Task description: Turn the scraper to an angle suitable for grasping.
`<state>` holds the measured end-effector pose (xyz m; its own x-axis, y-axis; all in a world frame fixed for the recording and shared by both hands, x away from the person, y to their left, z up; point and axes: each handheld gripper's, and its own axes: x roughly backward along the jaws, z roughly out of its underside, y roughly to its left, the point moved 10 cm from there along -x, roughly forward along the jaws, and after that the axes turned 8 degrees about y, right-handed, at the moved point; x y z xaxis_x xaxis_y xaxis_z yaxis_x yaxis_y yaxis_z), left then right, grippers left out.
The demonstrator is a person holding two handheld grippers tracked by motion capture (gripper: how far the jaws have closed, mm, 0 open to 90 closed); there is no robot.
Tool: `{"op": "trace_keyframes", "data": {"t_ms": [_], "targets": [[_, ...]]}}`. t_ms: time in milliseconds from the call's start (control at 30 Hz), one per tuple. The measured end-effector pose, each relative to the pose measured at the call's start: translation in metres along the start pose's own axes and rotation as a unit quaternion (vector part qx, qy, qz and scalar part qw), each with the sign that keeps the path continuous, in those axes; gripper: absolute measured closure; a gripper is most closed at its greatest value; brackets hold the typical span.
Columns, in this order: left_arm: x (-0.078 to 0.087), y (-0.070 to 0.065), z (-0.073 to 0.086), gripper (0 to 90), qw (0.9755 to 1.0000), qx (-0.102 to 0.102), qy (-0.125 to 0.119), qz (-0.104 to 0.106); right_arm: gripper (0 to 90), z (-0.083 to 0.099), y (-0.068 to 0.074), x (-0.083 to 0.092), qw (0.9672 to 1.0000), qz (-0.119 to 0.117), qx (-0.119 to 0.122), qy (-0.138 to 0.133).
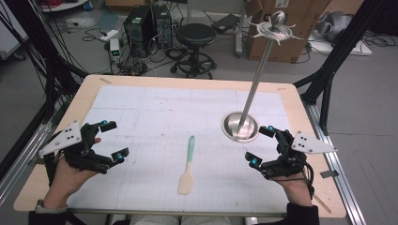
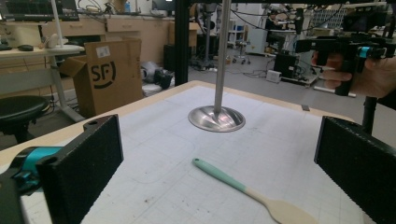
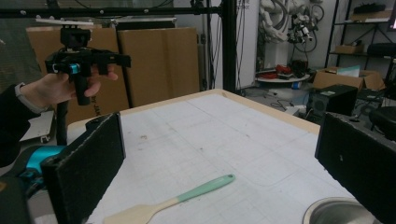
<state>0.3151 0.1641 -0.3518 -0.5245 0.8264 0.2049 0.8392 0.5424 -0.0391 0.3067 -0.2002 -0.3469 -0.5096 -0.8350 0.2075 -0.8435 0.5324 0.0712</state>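
Spatula (image 1: pixel 187 165) lies flat mid-table, handle pointing away, between the left gripper (image 1: pixel 110 140) and right gripper (image 1: pixel 261 146); both hover released and empty, probably poised to reach in; stand (image 1: pixel 240 125) sits near the right.

Black left gripper (image 1: pixel 110 139), teal-tipped jaws, grey triangular plates, dark sleeves

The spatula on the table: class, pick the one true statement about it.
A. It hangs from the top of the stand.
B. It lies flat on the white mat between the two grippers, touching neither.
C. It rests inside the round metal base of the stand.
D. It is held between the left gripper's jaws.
B: the spatula lies flat on the mat, apart from the open left gripper and the open right gripper.
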Motion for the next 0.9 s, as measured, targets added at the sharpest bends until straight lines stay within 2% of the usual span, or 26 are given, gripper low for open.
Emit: {"op": "trace_keyframes", "data": {"t_ms": [267,433,500,567,600,667,733,767,900], "targets": [[-0.001,0.003,0.008,1.7,0.9999,0.003,0.011,-0.008,0.6,0.007,-0.003,-0.011,0.9995,0.011,-0.005,0.029],[0.001,0.004,0.016,1.7,0.9996,0.007,0.021,-0.016,1.1,0.011,-0.003,-0.025,0.9989,0.003,-0.008,0.046],[0.007,0.004,0.015,1.7,0.9996,0.011,0.018,-0.018,6.8,0.011,-0.001,-0.031,0.9988,-0.006,-0.001,0.048],[0.009,0.003,0.014,1.7,0.9996,0.015,0.013,-0.018,6.9,0.012,0.001,-0.039,0.9982,-0.022,-0.009,0.054],[0.013,0.001,0.012,1.7,0.9997,0.012,0.010,-0.018,9.4,0.013,0.003,-0.043,0.9976,-0.031,-0.013,0.060],[0.015,0.001,0.012,1.7,0.9997,0.010,0.011,-0.021,23.6,0.015,0.008,-0.049,0.9958,-0.055,-0.014,0.071],[0.019,0.001,0.014,1.7,0.9995,0.012,0.012,-0.026,27.7,0.018,0.012,-0.058,0.9944,-0.065,-0.015,0.081],[0.022,0.002,0.016,1.7,0.9994,0.014,0.015,-0.029,32.9,0.020,0.013,-0.063,0.9935,-0.070,-0.015,0.088],[0.025,0.003,0.020,1.7,0.9991,0.017,0.018,-0.034,41.5,0.028,0.016,-0.082,0.9916,-0.067,-0.015,0.109]]}}
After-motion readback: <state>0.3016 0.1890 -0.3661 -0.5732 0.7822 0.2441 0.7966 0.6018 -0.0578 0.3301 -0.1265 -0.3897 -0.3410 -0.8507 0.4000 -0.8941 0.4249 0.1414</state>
